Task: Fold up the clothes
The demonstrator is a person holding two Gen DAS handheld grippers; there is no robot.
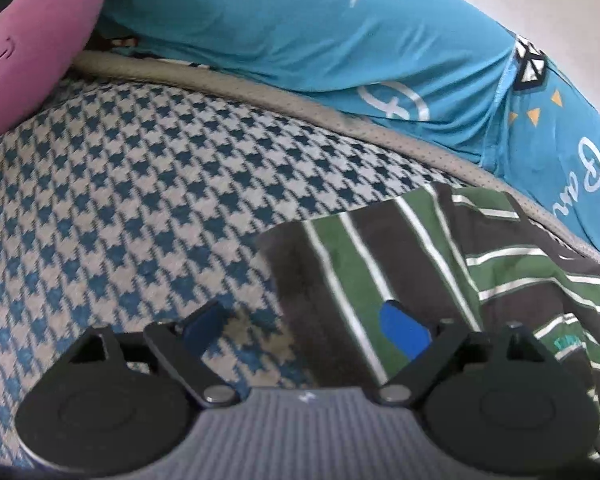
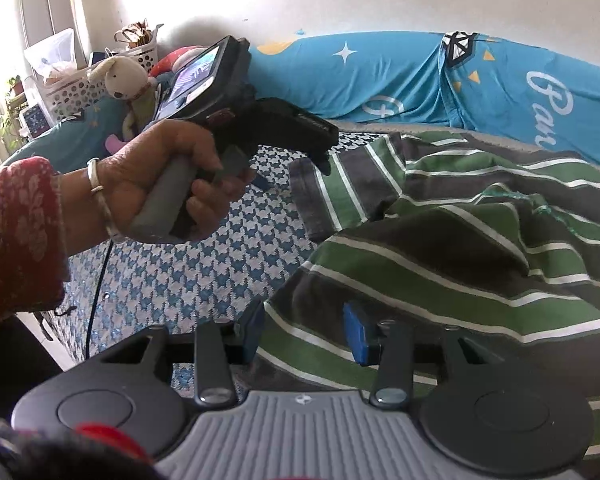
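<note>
Right wrist: striped shirt [image 2: 460, 240] edge between open claw [image 2: 306, 334].

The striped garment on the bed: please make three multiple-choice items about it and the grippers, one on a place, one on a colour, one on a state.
1. Where does the striped garment lie?
A. on the houndstooth bed cover
B. in the white basket
C. on the floor

2. Which colours are its stripes?
A. red and yellow
B. green, dark grey and white
C. blue and pink

3. How stands the left gripper?
A. shut on the garment
B. open, with one pad over the garment's edge
C. out of view

Answers:
1 A, the patterned cover shows beside and under it.
2 B, both views show these bands.
3 B, its blue pads are wide apart with nothing between.
</note>
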